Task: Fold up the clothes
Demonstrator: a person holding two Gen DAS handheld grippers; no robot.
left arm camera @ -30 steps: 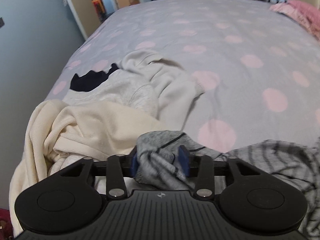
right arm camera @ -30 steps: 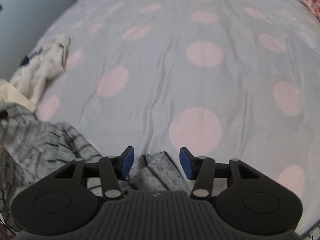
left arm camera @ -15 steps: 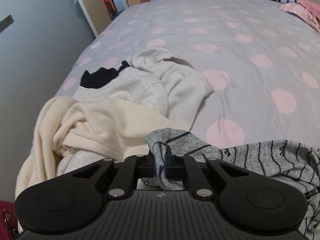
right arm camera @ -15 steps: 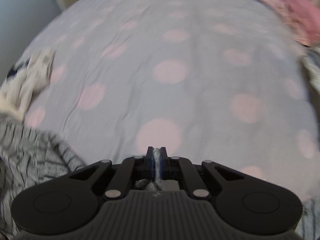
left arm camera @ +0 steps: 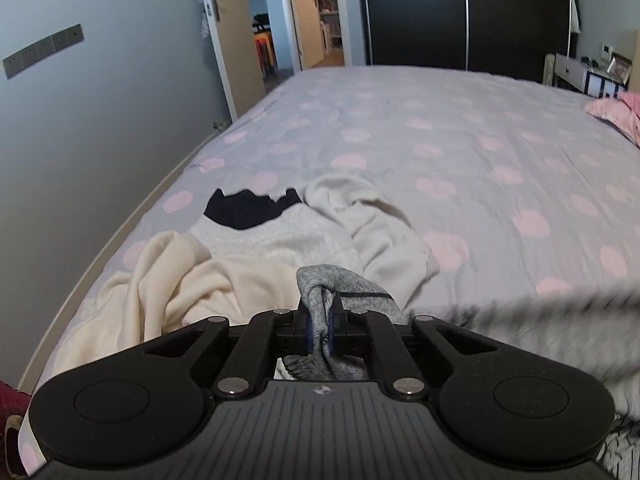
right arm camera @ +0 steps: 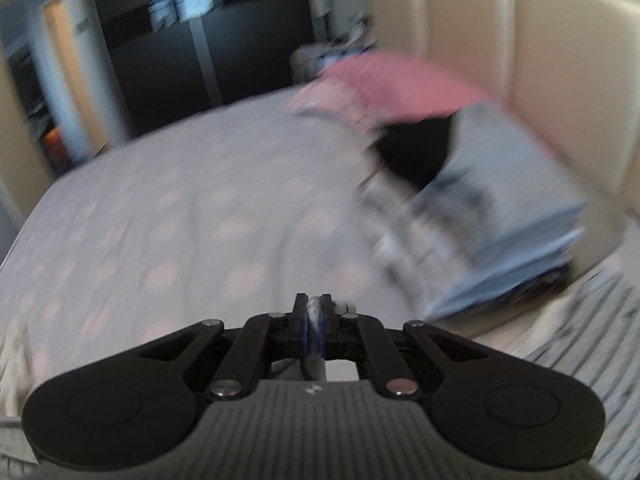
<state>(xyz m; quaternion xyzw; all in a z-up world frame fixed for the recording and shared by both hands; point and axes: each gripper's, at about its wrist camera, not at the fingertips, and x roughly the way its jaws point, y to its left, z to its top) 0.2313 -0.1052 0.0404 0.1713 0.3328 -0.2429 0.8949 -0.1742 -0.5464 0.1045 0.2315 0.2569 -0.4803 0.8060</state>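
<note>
No readable writing is showing anywhere; the only mark is a small pale emblem on the body of each gripper, too small to make out.

The left gripper [left arm camera: 319, 330] is clenching a bunched fold of the grey striped garment [left arm camera: 344, 292], its blue pads pressed tight on the cloth. That garment is trailing off to the gripper's right as a blurred grey band. Just ahead and to its left, a cream sweater [left arm camera: 192, 288] is lying heaped, touching a light grey sweatshirt [left arm camera: 276, 236] with a dark navy collar, and an off-white garment [left arm camera: 384, 232] is sprawling just beyond the pads. The near left edge of the bed [left arm camera: 460, 140] is curving past the cream heap; ahead and to the right, the dotted sheet is lying open all the way to the far edge.

The right gripper [right arm camera: 314, 330] is pinching a thin pale fold of grey cloth — the same striped fabric [right arm camera: 592, 336] is showing at its lower right. This view is heavily blurred. To the gripper's right, a stack of folded clothes [right arm camera: 500, 216] is sitting near the padded headboard [right arm camera: 520, 48], with pink fabric [right arm camera: 400, 84] behind it.

Compared with half a second ago, both grippers are staying clamped, the left camera is riding higher with the doorway and wardrobe now in sight, and the right camera has swung toward the headboard.
</note>
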